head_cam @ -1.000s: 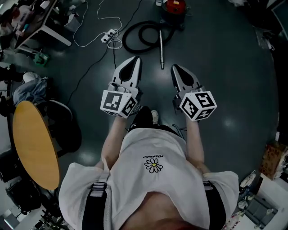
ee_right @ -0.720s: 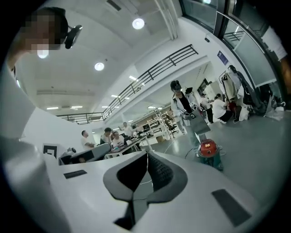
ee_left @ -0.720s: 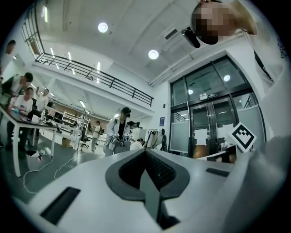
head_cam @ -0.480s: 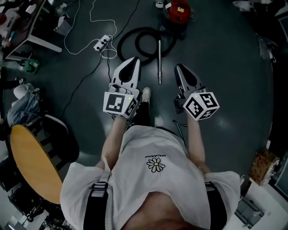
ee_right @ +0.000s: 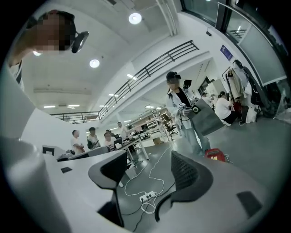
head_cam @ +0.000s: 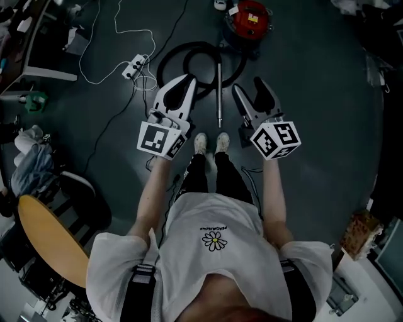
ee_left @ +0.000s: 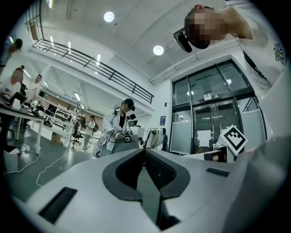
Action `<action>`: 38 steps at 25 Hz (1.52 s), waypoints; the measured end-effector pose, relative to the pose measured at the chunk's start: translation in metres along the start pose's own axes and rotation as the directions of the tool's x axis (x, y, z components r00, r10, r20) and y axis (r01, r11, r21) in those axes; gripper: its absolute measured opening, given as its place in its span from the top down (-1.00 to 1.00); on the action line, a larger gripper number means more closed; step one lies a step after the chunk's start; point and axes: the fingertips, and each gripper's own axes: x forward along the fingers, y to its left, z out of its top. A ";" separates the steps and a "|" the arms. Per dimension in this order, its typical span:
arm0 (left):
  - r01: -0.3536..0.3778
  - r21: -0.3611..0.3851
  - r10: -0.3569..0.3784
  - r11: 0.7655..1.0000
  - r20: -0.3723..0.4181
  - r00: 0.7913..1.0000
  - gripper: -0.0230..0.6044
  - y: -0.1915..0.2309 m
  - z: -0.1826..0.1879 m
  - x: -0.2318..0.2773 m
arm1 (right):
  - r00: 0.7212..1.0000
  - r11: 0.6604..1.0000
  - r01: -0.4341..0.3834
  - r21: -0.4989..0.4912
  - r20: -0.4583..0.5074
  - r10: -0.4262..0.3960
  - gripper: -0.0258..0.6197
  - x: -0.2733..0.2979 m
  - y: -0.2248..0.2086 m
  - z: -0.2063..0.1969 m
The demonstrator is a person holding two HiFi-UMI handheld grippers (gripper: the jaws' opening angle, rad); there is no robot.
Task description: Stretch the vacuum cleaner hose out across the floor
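Observation:
In the head view the red vacuum cleaner stands at the top, with its black hose coiled in a loop on the dark floor in front of it. A metal wand lies straight from the loop toward my shoes. My left gripper is shut and empty, its tip over the loop's near left edge. My right gripper hovers right of the wand; its jaws have just been opening and nothing is between them. The right gripper view shows the open right gripper and the red vacuum cleaner beyond. The left gripper is shut in its own view.
A white power strip with a looping white cable lies left of the hose. A round wooden table and a chair stand at my left, and a box at my right. People stand further off.
I have walked toward the vacuum cleaner, so the hose loop and wand now lie just in front of both grippers. The right jaws have gone from shut to open. The left stays shut.

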 end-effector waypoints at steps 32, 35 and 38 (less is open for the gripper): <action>-0.077 -0.129 0.033 0.989 -0.313 0.949 0.55 0.197 -0.610 0.073 | 0.460 0.916 0.401 -0.008 -0.863 -0.209 0.02 0.197 -0.417 -0.779; -0.131 -0.147 0.088 0.980 -0.265 0.960 0.55 0.210 -0.596 0.077 | 0.285 0.924 0.363 -0.119 -0.930 -0.232 0.05 0.188 -0.420 -0.809; -0.153 -0.143 0.113 0.978 -0.253 0.961 0.55 0.213 -0.569 0.082 | 0.271 0.919 0.384 -0.095 -0.940 -0.210 0.39 0.190 -0.414 -0.790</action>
